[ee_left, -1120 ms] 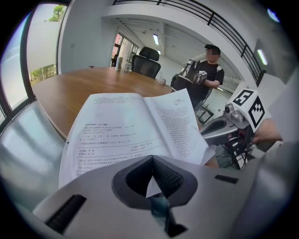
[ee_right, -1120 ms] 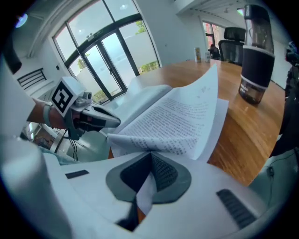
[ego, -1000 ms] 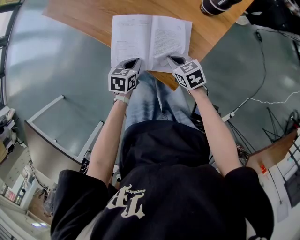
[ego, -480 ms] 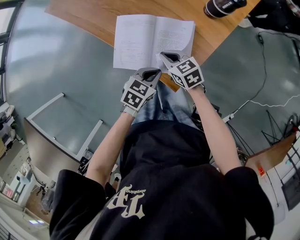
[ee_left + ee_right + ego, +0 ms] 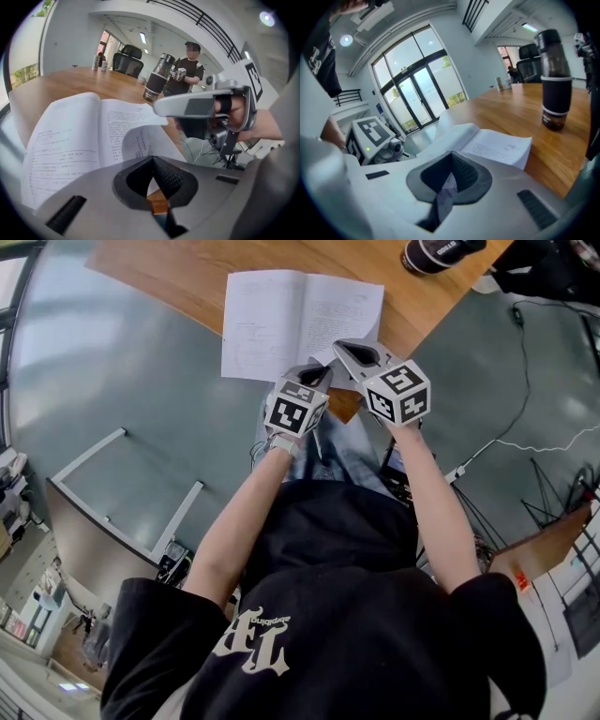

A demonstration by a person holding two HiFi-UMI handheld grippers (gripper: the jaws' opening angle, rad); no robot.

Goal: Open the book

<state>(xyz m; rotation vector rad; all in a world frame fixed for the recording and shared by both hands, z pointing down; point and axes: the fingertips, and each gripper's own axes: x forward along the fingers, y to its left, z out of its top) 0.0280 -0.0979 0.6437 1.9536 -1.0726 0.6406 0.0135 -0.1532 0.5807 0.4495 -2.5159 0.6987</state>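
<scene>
An open white book [image 5: 281, 320] lies at the near edge of the wooden table [image 5: 178, 268]. My right gripper [image 5: 345, 350] is over the book's right half, shut on one page [image 5: 445, 194]. That page [image 5: 140, 140] curls up off the right side in the left gripper view. My left gripper [image 5: 317, 374] hovers just beside it at the book's near edge, around the middle. Its jaws meet at the tips with nothing between them [image 5: 152, 159]. The right gripper view shows the book [image 5: 497, 145] beyond its jaws [image 5: 451, 154].
A dark bottle [image 5: 436, 251] stands on the table beyond the book's right side; it also shows as the bottle [image 5: 553, 89] in the right gripper view. A person [image 5: 187, 70] stands past the table's far end. Cables lie on the floor [image 5: 525, 381] to the right.
My left gripper has left the book's left near corner and moved right, close to the right gripper. The right gripper has risen, lifting the page it pinches.
</scene>
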